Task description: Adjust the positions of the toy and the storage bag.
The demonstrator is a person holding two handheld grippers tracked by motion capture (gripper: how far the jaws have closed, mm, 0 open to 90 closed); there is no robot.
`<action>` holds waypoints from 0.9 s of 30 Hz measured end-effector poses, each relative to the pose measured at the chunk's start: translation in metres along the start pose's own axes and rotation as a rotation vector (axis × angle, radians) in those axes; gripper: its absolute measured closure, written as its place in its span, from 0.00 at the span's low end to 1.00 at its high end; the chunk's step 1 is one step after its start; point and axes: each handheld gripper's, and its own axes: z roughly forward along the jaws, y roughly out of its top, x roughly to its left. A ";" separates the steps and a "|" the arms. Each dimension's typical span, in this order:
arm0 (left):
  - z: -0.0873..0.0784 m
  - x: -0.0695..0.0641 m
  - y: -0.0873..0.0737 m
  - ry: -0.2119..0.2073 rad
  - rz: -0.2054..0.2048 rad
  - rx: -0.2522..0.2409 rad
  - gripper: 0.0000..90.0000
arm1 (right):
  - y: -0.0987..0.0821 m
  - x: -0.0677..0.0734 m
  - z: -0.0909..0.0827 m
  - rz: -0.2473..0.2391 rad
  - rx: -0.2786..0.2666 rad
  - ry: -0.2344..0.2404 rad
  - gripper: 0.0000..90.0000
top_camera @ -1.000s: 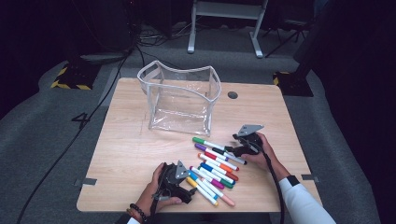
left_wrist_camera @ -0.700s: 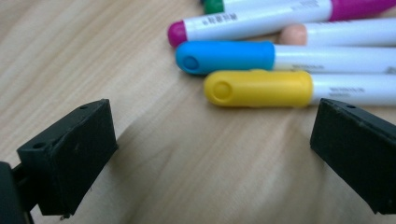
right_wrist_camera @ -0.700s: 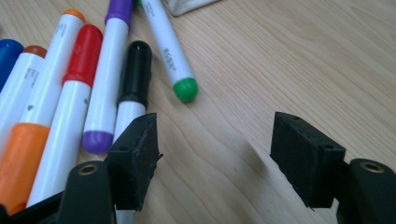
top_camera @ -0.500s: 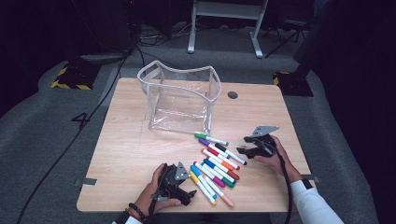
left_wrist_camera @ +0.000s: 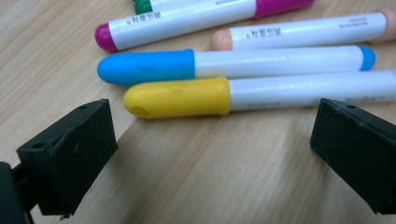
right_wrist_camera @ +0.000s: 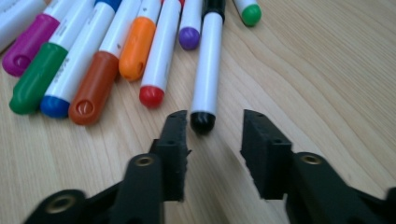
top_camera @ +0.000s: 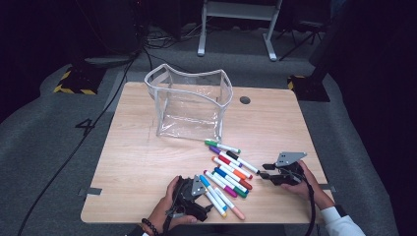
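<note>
A person works two handheld grippers over a wooden table (top_camera: 133, 162) strewn with felt-tip markers (top_camera: 227, 172); the markers lie in a loose row on the near right part of the tabletop, just in front of a clear plastic pouch (top_camera: 189, 105) that stands open and upright; the right gripper (top_camera: 265, 171), held at the row's right end, has just been closing its jaws, and its own view shows them narrowed yet still apart, flanking the tip of a black-capped marker (right_wrist_camera: 205, 88) without pressing on it; an orange marker (right_wrist_camera: 136, 49) and a red-tipped one (right_wrist_camera: 156, 65) lie just beside it; the left gripper (top_camera: 209, 210) sits at the near end of the row, its jaws spread wide and empty, a yellow-capped marker (left_wrist_camera: 187, 97) and a blue-capped marker (left_wrist_camera: 154, 66) lying crosswise just beyond them.
</note>
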 end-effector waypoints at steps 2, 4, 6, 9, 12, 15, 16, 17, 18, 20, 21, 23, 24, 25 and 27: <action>0.002 0.000 0.002 0.022 -0.008 -0.005 0.00 | 0.003 0.000 0.005 -0.006 0.000 -0.008 0.79; 0.003 0.002 0.005 0.060 -0.012 -0.012 0.00 | 0.003 0.000 0.009 -0.017 0.003 -0.017 0.83; 0.004 0.003 0.006 0.073 -0.019 -0.012 0.00 | 0.004 -0.001 0.013 -0.010 -0.002 0.001 0.84; 0.006 0.006 0.008 0.077 -0.034 -0.011 0.00 | 0.007 -0.001 0.017 -0.022 -0.007 0.005 0.85; 0.007 0.006 0.008 0.081 -0.032 -0.013 0.00 | 0.011 0.002 0.020 -0.028 -0.007 0.013 0.84; 0.007 0.008 0.009 0.073 -0.028 -0.009 0.00 | 0.014 0.005 0.022 -0.042 -0.003 0.009 0.83; 0.008 0.009 0.010 0.065 -0.033 -0.010 0.00 | 0.015 0.006 0.023 -0.042 0.000 0.006 0.83; 0.009 0.011 0.010 0.064 -0.032 -0.010 0.00 | 0.017 0.007 0.024 -0.048 0.002 -0.004 0.83; 0.009 0.013 0.011 0.071 -0.022 -0.009 0.00 | 0.018 0.006 0.025 -0.038 0.000 -0.002 0.84; 0.008 0.014 0.010 0.081 -0.021 -0.015 0.00 | 0.018 0.005 0.026 -0.032 -0.004 0.002 0.83; 0.007 0.017 0.009 0.091 -0.027 -0.016 0.00 | 0.018 0.005 0.026 -0.032 -0.004 0.002 0.83; 0.005 0.025 0.006 0.094 -0.061 -0.009 0.00 | 0.021 0.005 0.029 -0.024 -0.009 0.012 0.83; 0.003 0.033 0.003 0.095 -0.089 -0.003 0.00 | 0.023 0.006 0.031 -0.027 -0.007 0.012 0.83; 0.001 0.036 0.001 0.090 -0.105 -0.001 0.00 | 0.025 0.008 0.033 -0.034 -0.006 0.012 0.83; 0.000 0.039 0.000 0.093 -0.112 0.004 0.00 | 0.027 0.010 0.035 -0.036 -0.004 0.011 0.83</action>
